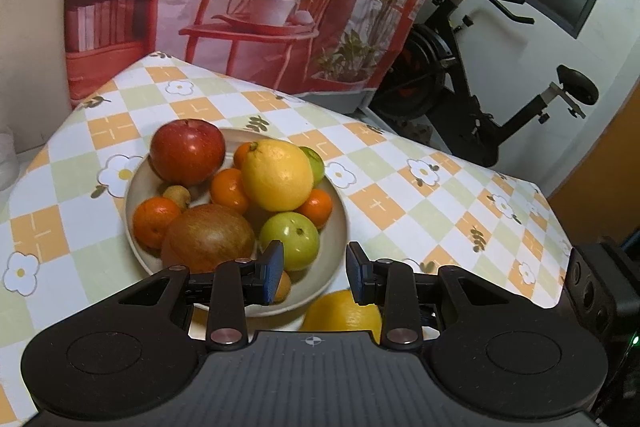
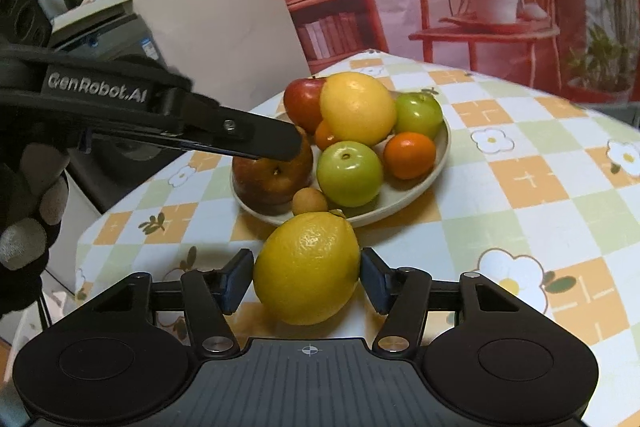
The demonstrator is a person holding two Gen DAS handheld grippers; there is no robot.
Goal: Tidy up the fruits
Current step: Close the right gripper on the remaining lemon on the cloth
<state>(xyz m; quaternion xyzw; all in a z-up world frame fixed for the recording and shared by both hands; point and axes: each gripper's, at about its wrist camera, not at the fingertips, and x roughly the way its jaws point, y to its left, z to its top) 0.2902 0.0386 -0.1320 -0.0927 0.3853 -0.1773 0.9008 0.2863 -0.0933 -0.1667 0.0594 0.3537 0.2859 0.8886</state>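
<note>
Nearly done: the plate [image 2: 438, 151] on the checked worktop [image 2: 520, 203] already holds most fruit, while a last lemon [image 2: 307, 267] at its 6 o'clock sits between the right claw [image 2: 307, 277], pads touching, and the left claw [image 1: 315, 273] hovers spread and empty.

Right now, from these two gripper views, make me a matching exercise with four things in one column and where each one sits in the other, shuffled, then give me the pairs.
Column one:
1. lemon
2. red apple
3. left gripper
4. small round tan fruit

Column two:
A. at the far side of the plate, from the left wrist view
B. between the right gripper pads, off the plate
C. on the plate's near edge, just behind the lemon, from the right wrist view
D. open, above the plate's near rim

Pairs: 1-B, 2-A, 3-D, 4-C
</note>
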